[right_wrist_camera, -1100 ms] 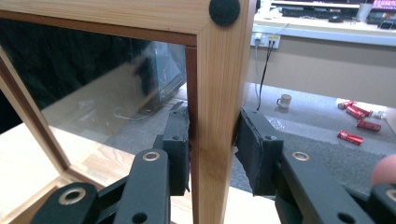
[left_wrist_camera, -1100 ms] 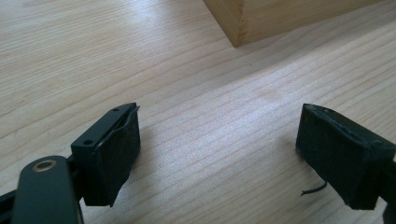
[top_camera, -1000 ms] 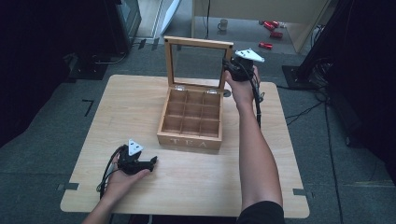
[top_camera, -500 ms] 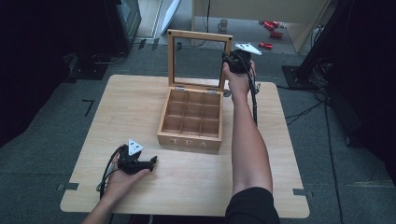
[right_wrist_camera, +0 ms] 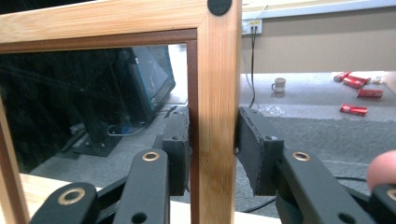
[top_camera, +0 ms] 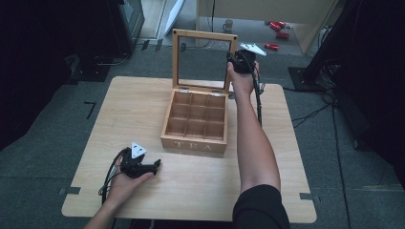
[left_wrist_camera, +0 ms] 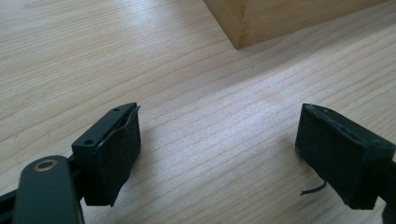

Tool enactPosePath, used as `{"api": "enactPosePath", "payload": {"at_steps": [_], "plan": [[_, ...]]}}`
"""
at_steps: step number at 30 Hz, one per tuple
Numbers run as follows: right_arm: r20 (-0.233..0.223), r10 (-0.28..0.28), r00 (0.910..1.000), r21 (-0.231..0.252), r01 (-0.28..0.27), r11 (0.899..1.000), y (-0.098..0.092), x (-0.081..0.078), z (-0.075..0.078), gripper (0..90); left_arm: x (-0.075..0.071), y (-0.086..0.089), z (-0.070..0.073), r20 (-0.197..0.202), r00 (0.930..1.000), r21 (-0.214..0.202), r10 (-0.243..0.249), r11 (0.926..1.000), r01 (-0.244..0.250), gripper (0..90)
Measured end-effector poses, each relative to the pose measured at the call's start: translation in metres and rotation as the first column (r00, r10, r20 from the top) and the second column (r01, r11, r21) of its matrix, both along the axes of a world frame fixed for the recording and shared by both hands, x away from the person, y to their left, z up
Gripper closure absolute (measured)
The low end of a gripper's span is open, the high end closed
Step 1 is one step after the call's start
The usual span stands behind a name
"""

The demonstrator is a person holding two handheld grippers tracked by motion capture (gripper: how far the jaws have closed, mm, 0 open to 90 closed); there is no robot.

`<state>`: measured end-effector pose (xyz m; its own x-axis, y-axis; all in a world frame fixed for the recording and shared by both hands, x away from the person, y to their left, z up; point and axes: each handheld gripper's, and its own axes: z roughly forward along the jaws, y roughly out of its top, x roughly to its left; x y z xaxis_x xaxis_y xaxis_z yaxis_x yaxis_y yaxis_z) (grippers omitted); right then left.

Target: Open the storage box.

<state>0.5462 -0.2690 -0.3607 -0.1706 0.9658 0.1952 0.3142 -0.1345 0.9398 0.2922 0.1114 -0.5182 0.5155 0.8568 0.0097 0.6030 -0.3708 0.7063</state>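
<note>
A wooden tea box (top_camera: 193, 145) with empty compartments stands mid-table, and its glass-paned lid (top_camera: 205, 34) is raised upright. My right gripper (top_camera: 235, 59) is at the lid's right edge, shut on the wooden frame (right_wrist_camera: 215, 56). In the right gripper view the gripper (right_wrist_camera: 212, 135) has one pad on each side of that frame. My left gripper (top_camera: 155, 165) rests open on the table (top_camera: 143, 105), in front of and left of the box. Between the left gripper's (left_wrist_camera: 222, 116) jaws there is only bare wood, with the box's corner (left_wrist_camera: 280, 18) ahead.
Beyond the table, a mug (top_camera: 229, 25) and red objects (top_camera: 277, 26) lie on the floor. Dark equipment (top_camera: 129, 24) stands at the far left. A cable (top_camera: 111, 179) trails from the left gripper toward the table's near edge.
My right gripper has risen slightly and shifted left at the lid's right edge, and the lid has swung a little more upright. The left gripper has stayed put.
</note>
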Motion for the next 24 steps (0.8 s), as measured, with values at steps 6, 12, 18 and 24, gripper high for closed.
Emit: {"api": "enactPosePath", "payload": {"at_steps": [6,12,18,24], "plan": [[-0.02,0.01,0.9998,0.071,-0.008,0.997,-0.008,-0.016,0.0,40.2,0.001,0.0,0.0,0.0,1.0,0.001,0.0,1.0,0.0,14.6],[-0.056,0.014,0.9983,0.055,-0.01,0.998,-0.02,-0.037,-0.005,22.1,0.001,0.0,0.0,-0.001,1.0,0.003,0.002,1.0,-0.002,14.6],[-0.067,0.039,0.997,-0.009,-0.04,0.999,-0.024,-0.065,-0.006,10.6,0.001,-0.001,0.0,0.0,1.0,-0.001,0.004,1.0,-0.004,14.6],[-0.067,0.064,0.9957,-0.033,-0.067,0.997,-0.03,-0.095,-0.011,6.8,0.002,-0.001,0.0,0.002,1.0,-0.002,0.006,1.0,-0.006,14.6]]}}
